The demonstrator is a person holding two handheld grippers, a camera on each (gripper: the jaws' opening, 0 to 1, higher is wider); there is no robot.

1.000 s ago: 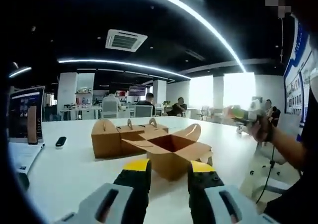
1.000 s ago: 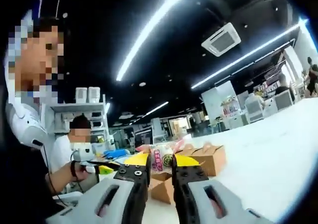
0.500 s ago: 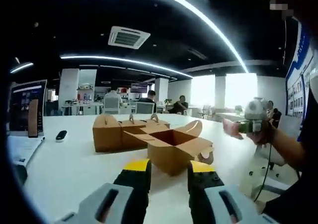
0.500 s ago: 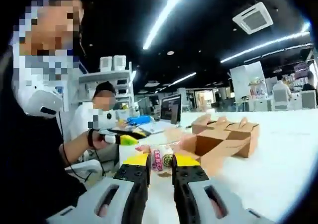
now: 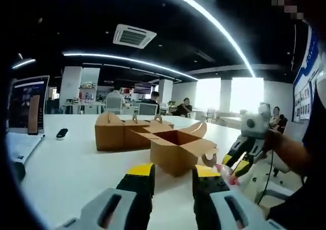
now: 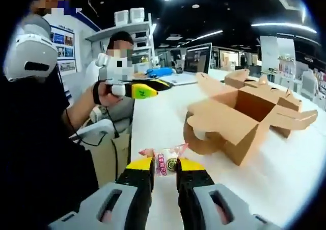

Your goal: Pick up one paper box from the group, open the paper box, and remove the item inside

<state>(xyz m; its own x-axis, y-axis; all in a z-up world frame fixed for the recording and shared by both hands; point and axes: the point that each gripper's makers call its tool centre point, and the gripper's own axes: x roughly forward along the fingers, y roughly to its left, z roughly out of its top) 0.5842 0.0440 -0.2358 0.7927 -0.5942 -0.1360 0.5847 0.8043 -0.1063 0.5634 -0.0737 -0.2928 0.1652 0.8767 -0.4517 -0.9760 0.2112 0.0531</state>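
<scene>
Paper box (image 6: 239,120) open on table, right tool (image 6: 164,170) clamped on snack packet (image 6: 165,158), left tool (image 5: 173,176) apart.

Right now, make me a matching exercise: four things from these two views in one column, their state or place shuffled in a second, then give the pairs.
Things:
1. opened paper box
2. snack packet
3. left claw
4. closed paper boxes

States or places:
A. pinched in the right claw
B. flaps spread, cavity showing
C. open, holding nothing
D. on the table behind the opened one

Pairs: 1-B, 2-A, 3-C, 4-D
</scene>
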